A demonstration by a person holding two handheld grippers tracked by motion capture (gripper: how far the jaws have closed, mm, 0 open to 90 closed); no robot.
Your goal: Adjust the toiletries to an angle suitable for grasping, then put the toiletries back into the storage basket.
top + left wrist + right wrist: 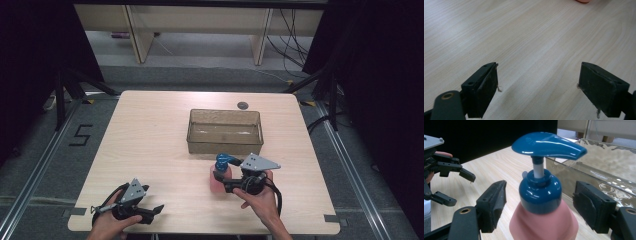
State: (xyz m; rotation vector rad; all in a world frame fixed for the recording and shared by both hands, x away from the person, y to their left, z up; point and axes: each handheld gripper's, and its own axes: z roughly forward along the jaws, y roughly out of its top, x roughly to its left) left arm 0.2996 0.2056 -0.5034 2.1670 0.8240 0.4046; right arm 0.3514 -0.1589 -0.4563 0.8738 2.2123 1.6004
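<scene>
The left tool [150, 210] rests at the near left edge of the worktop [150, 130], its jaws spread wide with nothing but bare wood between them. The right tool [539, 205] stands farther in, its jaws partly open on either side of the pink pump bottle [544, 225], level with the shoulder and blue collar; a gap shows between each pad and the bottle, so nothing is gripped yet. The step in hand appears to be the approach to a grasp. The next move probably calls for closing the jaws evenly on the collar or shoulder without tipping the bottle. The bottle stands upright on the worktop, its long axis vertical, just in front of the clear tub [225, 131]. Its blue pump head [547, 145] points its spout toward the tub.
</scene>
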